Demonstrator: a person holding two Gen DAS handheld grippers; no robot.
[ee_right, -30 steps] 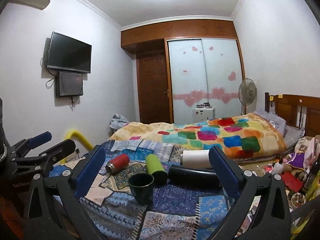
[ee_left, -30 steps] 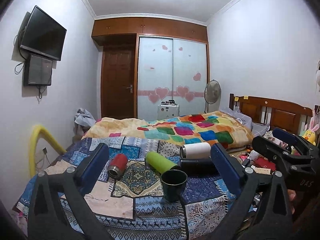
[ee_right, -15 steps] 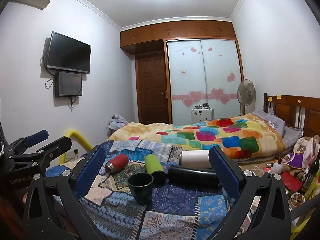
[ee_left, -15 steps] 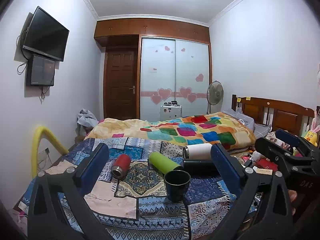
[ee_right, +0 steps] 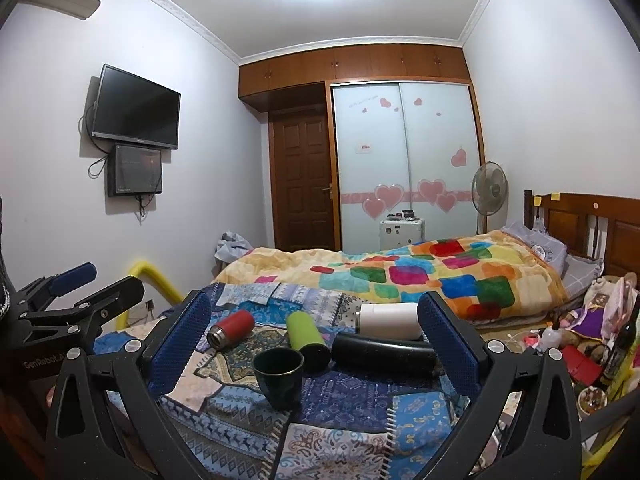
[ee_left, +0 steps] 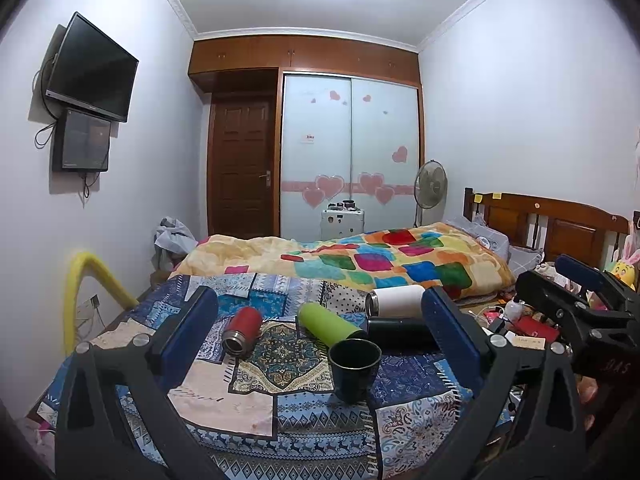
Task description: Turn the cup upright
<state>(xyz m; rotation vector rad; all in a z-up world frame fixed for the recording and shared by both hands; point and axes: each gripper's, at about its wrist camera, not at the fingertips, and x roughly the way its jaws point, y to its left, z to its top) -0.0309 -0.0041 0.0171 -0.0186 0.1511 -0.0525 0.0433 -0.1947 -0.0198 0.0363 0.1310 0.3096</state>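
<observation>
A dark green cup (ee_left: 354, 368) stands upright, mouth up, on the patchwork cloth (ee_left: 256, 404); it also shows in the right wrist view (ee_right: 280, 376). Behind it lie a red flask (ee_left: 242, 330), a lime-green flask (ee_left: 330, 324), a white flask (ee_left: 396, 300) and a black flask (ee_left: 400, 332), all on their sides. My left gripper (ee_left: 320, 336) is open and empty, held back above the near edge. My right gripper (ee_right: 314, 340) is open and empty too. Each gripper shows in the other's view, the right one (ee_left: 580, 300) at the right and the left one (ee_right: 76, 300) at the left.
A bed with a colourful quilt (ee_left: 380, 256) lies behind the cloth. A yellow padded rail (ee_left: 80, 292) stands at the left. Clutter (ee_right: 580, 344) fills the floor at the right. A fan (ee_left: 430, 188), wardrobe and door are at the back wall.
Both grippers have lifted and tilted upward slightly, so the cloth and cups sit a little lower in view. The cup and flasks have not moved.
</observation>
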